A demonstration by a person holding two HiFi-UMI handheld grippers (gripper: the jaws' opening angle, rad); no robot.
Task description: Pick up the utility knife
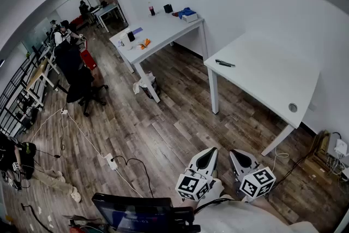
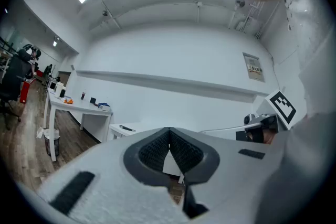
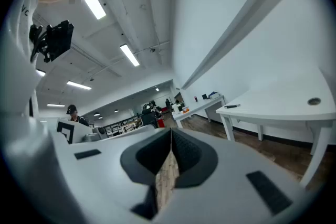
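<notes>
The utility knife [image 1: 224, 63], dark and slim, lies near the left edge of the white table [image 1: 272, 79] far ahead of me. Both grippers are held low and close to my body, well short of the table and above the wooden floor. My left gripper [image 1: 206, 154] is shut with nothing between its pads. My right gripper [image 1: 238, 154] sits beside it, also shut and holding nothing. The left gripper view shows the knife [image 2: 126, 128] small on the table's near corner beyond the shut left gripper [image 2: 169, 136]. In the right gripper view the knife [image 3: 232, 106] lies on the table [image 3: 283, 107] past the right gripper [image 3: 171, 139].
A second white desk [image 1: 158, 30] with a bottle, boxes and an orange item stands further back left. An office chair [image 1: 82, 87] and floor cables [image 1: 98, 153] lie to the left. The table has a round cable hole [image 1: 293, 107]. People work in the far background.
</notes>
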